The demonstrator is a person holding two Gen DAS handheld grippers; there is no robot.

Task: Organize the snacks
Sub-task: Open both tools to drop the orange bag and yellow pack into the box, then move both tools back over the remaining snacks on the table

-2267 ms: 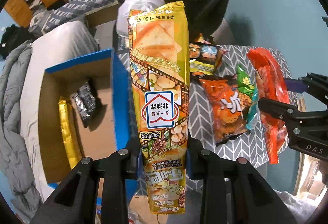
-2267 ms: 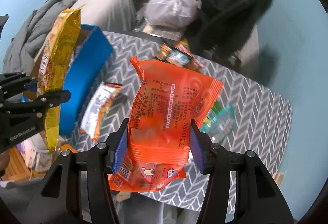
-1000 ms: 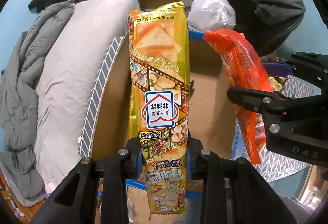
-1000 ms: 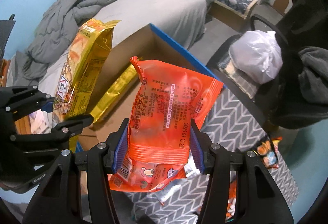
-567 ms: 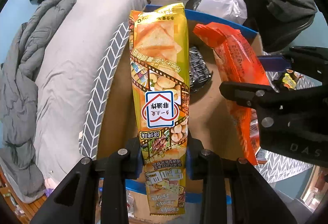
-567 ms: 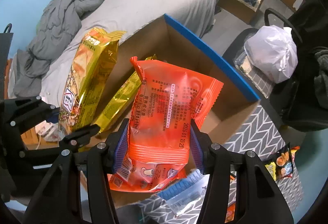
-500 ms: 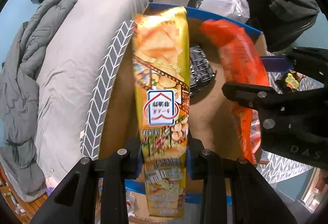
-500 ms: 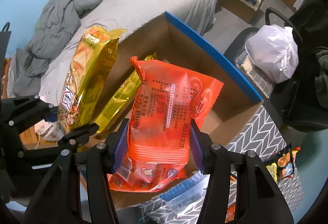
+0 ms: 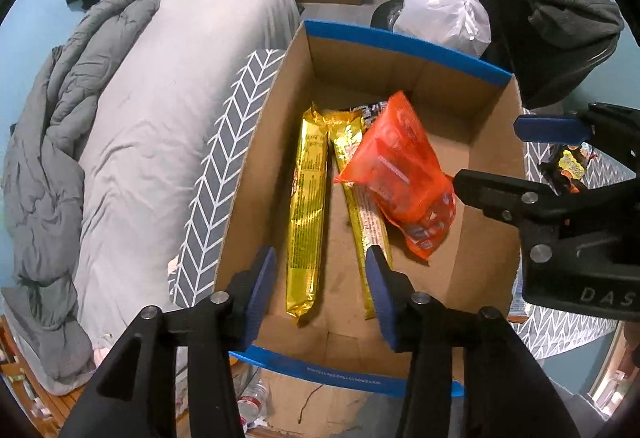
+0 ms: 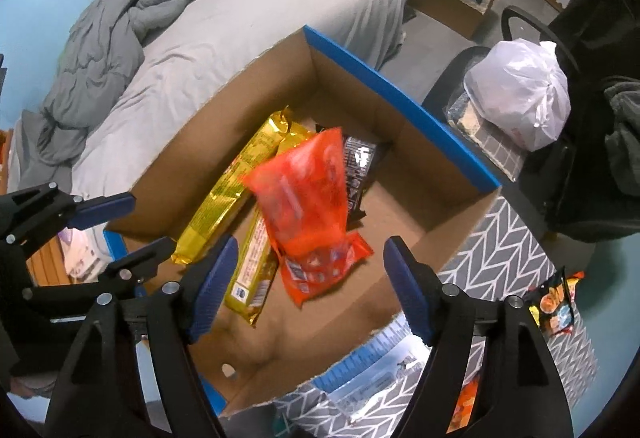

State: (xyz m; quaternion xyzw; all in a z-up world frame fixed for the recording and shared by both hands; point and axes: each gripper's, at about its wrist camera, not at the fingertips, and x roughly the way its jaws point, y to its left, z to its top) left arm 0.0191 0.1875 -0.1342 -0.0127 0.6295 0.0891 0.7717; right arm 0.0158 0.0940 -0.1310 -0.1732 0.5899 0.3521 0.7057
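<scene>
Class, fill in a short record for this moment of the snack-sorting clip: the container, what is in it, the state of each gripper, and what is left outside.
container: cardboard box with blue rim, open top
contents: two yellow snack packs, an orange snack bag over one of them, a dark packet
left gripper: open, empty, above the box
right gripper: open, empty, above the box
outside the box: a snack packet on the chevron-patterned cloth

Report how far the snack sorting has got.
Done: two yellow packets, an orange bag and a dark packet are in the cardboard box. In hand: nothing; left gripper and right gripper are open above it. Left: snacks on the patterned table.
</scene>
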